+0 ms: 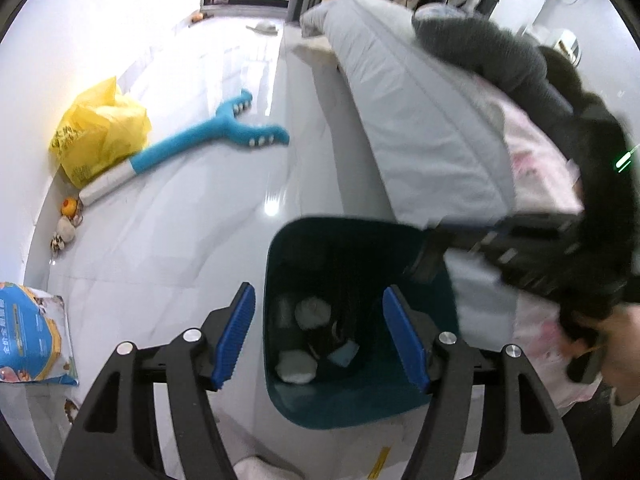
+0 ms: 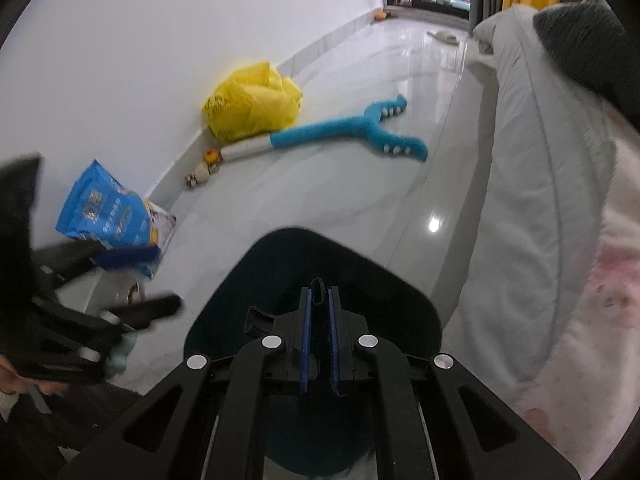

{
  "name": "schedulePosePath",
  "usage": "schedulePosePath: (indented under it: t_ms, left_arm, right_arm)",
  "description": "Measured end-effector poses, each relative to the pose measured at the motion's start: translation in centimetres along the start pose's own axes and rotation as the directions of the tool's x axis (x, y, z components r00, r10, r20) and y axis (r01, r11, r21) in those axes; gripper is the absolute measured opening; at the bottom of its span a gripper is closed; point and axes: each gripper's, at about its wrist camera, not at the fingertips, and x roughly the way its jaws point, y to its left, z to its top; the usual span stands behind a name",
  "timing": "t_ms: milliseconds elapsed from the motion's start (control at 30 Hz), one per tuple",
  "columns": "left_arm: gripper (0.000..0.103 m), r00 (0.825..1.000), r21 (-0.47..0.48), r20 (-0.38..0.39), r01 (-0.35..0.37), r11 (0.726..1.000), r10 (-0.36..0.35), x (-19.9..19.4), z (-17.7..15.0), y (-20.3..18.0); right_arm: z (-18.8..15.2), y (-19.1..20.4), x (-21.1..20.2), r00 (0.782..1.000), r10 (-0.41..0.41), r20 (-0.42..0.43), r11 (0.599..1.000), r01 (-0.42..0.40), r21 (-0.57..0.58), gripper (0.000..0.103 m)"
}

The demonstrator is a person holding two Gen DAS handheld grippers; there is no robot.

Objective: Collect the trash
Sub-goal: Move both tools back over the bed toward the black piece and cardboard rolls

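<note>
A teal bin (image 1: 360, 412) stands on the pale floor beside the bed. Inside it lie white crumpled wads (image 1: 313, 312) and a light blue scrap (image 1: 343, 354). My left gripper (image 1: 319, 292) hangs open above the bin's mouth with nothing between its blue pads. In the right wrist view it is a blurred shape (image 2: 148, 280) left of the bin (image 2: 224, 320). My right gripper (image 2: 319, 292) points down into the bin, shut on a thin black scrap (image 2: 319, 286) that pokes out past its tips. From the left wrist view the right gripper (image 1: 428, 256) is blurred over the bin's right rim.
A bed with a grey quilt (image 1: 420, 120) runs along the right. Along the left wall lie a yellow plastic bag (image 1: 100, 136), a long blue plush toy (image 1: 216, 136), small toys (image 1: 68, 216) and a blue printed bag (image 1: 32, 336).
</note>
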Motion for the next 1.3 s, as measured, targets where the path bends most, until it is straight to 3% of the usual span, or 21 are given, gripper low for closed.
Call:
schedulePosePath:
  t_ms: [500, 767, 867, 967, 1100, 1300]
  left_arm:
    - [0.068, 0.98, 0.034, 0.192, 0.042, 0.999, -0.048, -5.4, 2.4, -2.2]
    - [0.068, 0.968, 0.024, 0.242, 0.068, 0.997, -0.072, -6.9, 3.2, -2.7]
    - [0.068, 0.963, 0.024, 0.26, 0.064, 0.998, -0.068, -7.3, 3.6, -3.1]
    - [0.068, 0.958, 0.03, 0.277, 0.062, 0.998, -0.068, -7.8, 4.0, -3.7]
    - [0.068, 0.95, 0.04, 0.3, 0.075, 0.996, -0.083, -8.2, 4.6, -5.0]
    - [0.07, 0.937, 0.054, 0.33, 0.104, 0.993, -0.116, -8.9, 5.6, -7.8]
  right_arm:
    - [-2.4, 1.6, 5.5, 0.978, -0.02, -0.206, 0.999, 0.013, -0.037, 0.008]
    - [-3.6, 2.0, 5.9, 0.965, -0.036, -0.258, 0.998, 0.019, -0.068, 0.01]
    - [-3.8, 1.9, 5.6, 0.964, -0.04, -0.264, 0.997, 0.023, -0.067, 0.017]
    - [-3.8, 1.8, 4.7, 0.967, -0.039, -0.252, 0.997, 0.022, -0.071, 0.034]
    - [-3.5, 1.6, 2.3, 0.981, -0.019, -0.193, 0.997, 0.004, -0.076, 0.036]
    - [-3.2, 1.6, -1.6, 0.995, 0.031, -0.09, 0.994, -0.04, -0.103, 0.051]
